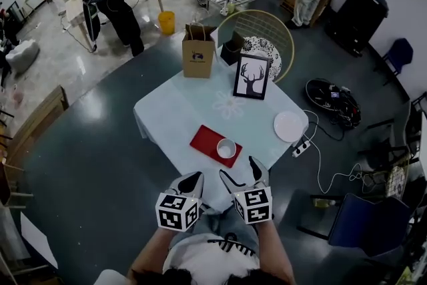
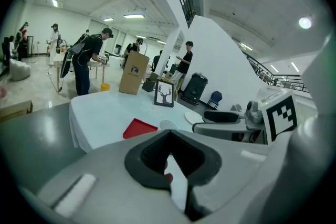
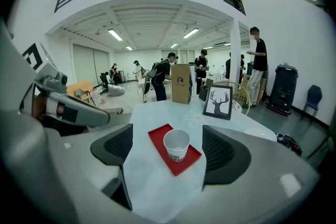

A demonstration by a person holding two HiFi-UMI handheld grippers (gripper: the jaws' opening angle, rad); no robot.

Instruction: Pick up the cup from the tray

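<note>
A white paper cup [image 1: 226, 147] stands upright on the right end of a red tray [image 1: 208, 141], near the front edge of a table with a white cloth [image 1: 173, 110]. My right gripper [image 1: 243, 173] hangs open just short of the table edge. In the right gripper view the cup [image 3: 177, 144] sits ahead between the spread jaws, untouched, on the tray [image 3: 159, 137]. My left gripper [image 1: 195, 180] is shut and empty, to the left of the right one and off the table. From the left gripper [image 2: 169, 134] the tray [image 2: 139, 128] lies well ahead.
On the table behind the tray stand a brown paper bag [image 1: 199, 51] and a framed deer picture [image 1: 252, 76], with a white plate [image 1: 289, 126] at the right corner. A wicker chair [image 1: 263, 30] is behind the table, a blue chair [image 1: 363, 222] at front right. People stand far back.
</note>
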